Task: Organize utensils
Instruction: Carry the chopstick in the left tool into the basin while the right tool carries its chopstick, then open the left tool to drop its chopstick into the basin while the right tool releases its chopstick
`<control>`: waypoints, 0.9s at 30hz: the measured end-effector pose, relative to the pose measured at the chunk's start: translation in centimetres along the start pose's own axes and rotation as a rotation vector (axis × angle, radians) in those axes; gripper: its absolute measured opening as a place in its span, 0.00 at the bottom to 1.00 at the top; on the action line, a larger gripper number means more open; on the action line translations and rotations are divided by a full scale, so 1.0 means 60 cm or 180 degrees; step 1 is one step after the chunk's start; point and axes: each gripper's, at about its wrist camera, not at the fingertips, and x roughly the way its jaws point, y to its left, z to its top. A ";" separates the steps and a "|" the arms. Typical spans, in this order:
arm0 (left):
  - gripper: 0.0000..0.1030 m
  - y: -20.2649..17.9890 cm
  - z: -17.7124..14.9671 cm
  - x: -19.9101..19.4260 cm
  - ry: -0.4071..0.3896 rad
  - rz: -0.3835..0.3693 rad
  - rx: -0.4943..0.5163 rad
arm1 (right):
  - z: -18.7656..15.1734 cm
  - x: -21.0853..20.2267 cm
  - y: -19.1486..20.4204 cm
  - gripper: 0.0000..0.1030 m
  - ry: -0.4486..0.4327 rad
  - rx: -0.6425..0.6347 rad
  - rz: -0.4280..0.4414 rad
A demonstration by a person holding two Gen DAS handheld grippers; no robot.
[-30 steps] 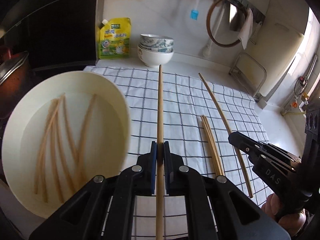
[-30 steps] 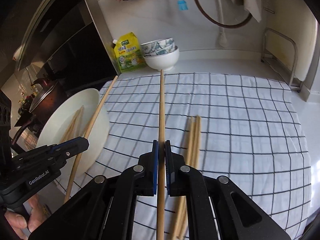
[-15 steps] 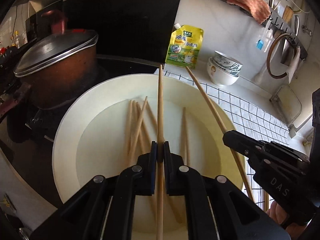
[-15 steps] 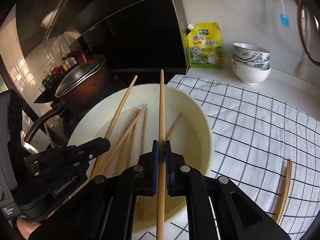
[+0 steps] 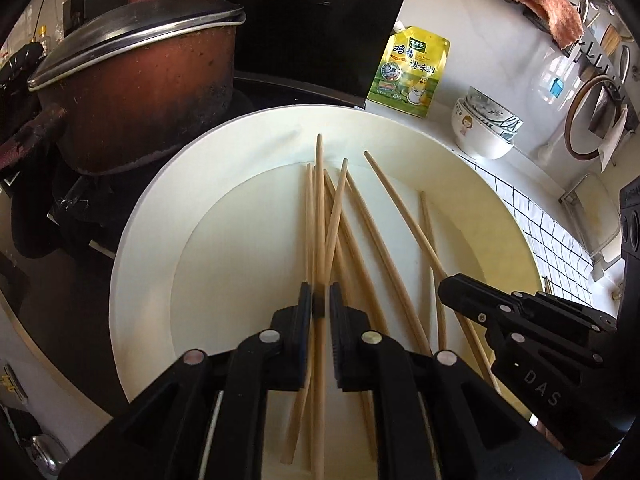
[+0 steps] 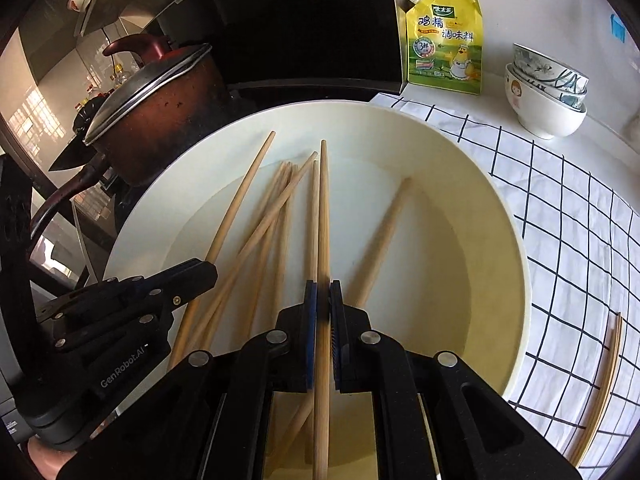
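Most of the job looked done. Many chopsticks (image 5: 362, 236) lay in the big white bowl (image 5: 152, 216) beside the pot (image 5: 132, 80). The left gripper (image 5: 319, 306) was over the bowl, its fingers just starting to open, with one chopstick (image 5: 319, 216) between them. The right gripper (image 6: 323, 308) squeezed another chopstick (image 6: 323, 216) tight over the bowl. A few more (two or three, hard to count) waited on the checked cloth (image 6: 560, 216) on the tabletop.
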 end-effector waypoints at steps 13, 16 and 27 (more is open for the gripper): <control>0.48 0.004 -0.010 -0.030 -0.0152 0.0065 -0.0048 | -0.024 -0.031 -0.004 0.07 -0.0097 0.0009 -0.0047; 0.48 -0.001 -0.015 -0.037 -0.0168 0.0066 -0.0040 | -0.031 -0.042 -0.005 0.07 -0.0128 0.0019 -0.0053; 0.48 -0.030 -0.039 -0.072 -0.0232 0.0050 0.0035 | -0.061 -0.094 -0.016 0.12 -0.0303 0.0018 -0.0145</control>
